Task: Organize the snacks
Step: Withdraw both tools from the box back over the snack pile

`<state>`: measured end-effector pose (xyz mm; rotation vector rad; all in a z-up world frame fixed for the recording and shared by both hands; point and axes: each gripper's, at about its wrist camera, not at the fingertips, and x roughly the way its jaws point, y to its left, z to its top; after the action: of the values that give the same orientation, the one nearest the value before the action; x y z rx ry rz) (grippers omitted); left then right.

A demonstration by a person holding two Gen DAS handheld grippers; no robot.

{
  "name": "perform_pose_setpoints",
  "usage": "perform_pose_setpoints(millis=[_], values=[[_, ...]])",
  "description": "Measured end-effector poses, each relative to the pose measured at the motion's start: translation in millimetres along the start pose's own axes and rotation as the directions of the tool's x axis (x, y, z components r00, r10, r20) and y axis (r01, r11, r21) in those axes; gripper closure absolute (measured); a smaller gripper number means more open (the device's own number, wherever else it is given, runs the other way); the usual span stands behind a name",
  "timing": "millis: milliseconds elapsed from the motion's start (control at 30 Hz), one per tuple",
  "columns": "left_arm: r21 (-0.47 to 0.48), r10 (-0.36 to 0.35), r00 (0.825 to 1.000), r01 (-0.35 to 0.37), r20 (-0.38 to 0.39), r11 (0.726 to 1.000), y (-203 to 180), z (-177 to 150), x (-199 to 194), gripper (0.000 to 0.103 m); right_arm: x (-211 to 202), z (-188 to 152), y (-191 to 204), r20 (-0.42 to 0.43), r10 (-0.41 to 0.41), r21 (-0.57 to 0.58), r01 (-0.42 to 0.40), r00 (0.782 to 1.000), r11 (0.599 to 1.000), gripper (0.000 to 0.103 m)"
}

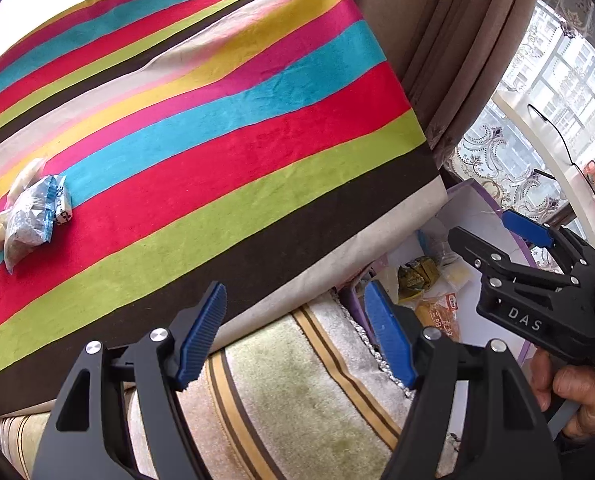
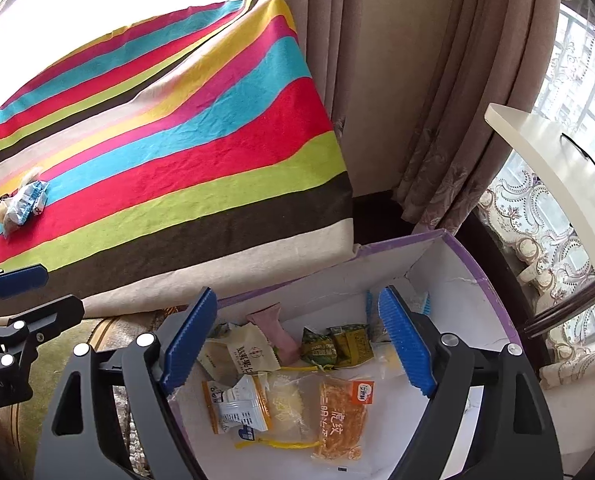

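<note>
Left gripper [image 1: 295,332]: jaws spread apart, nothing between the blue pads; it hangs over the striped sofa cushion [image 1: 281,396] at the table's near edge.
Right gripper [image 2: 303,344]: jaws wide apart and empty, poised above the open box.
Box [image 2: 477,264]: white inside with a purple rim, sitting just beside the table's corner, below the tabletop.
Snacks in box: an orange cake packet [image 2: 343,412], a clear-wrapped yellow pastry [image 2: 285,404], a white-and-orange sachet [image 2: 237,404], a cream packet [image 2: 243,354], a pink packet [image 2: 275,328] and green packets [image 2: 337,344], lying loosely together on the floor of the box.
Snacks on table: a blue-and-white packet [image 1: 37,216] touching a few pale wrapped pieces [image 1: 25,176], far to the left on the striped tablecloth [image 1: 225,128], well apart from the box.
Backdrop: beige curtain [image 2: 381,80] and lace curtain [image 2: 537,216].
</note>
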<state>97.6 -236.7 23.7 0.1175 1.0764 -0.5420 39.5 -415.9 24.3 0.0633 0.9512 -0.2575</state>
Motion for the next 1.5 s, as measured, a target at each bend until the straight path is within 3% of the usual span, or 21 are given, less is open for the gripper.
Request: perform_pose_setpoints(millis=[433, 800, 1100, 1500], values=[[-0.129, 0.048, 0.998, -0.043, 0.039, 0.991, 60, -9, -20, 0.031, -3, 14, 43, -0.005, 0.064, -0.042, -0.064, 0.998, 0.997, 0.017], [-0.271, 0.098, 0.994, -0.08, 0.053, 0.959, 131, -31, -42, 0.031, 2, 28, 112, -0.034, 0.176, -0.091, -0.179, 0.984, 0.98, 0.016], [-0.389, 0.168, 0.984, -0.134, 0.055, 0.911, 193, -54, -62, 0.031, 5, 43, 180, -0.027, 0.231, -0.15, -0.232, 0.973, 0.961, 0.016], [-0.542, 0.254, 0.965, -0.178, 0.067, 0.822, 270, -70, -77, 0.031, 10, 57, 258, -0.008, 0.301, -0.227, -0.295, 0.953, 0.928, 0.016]])
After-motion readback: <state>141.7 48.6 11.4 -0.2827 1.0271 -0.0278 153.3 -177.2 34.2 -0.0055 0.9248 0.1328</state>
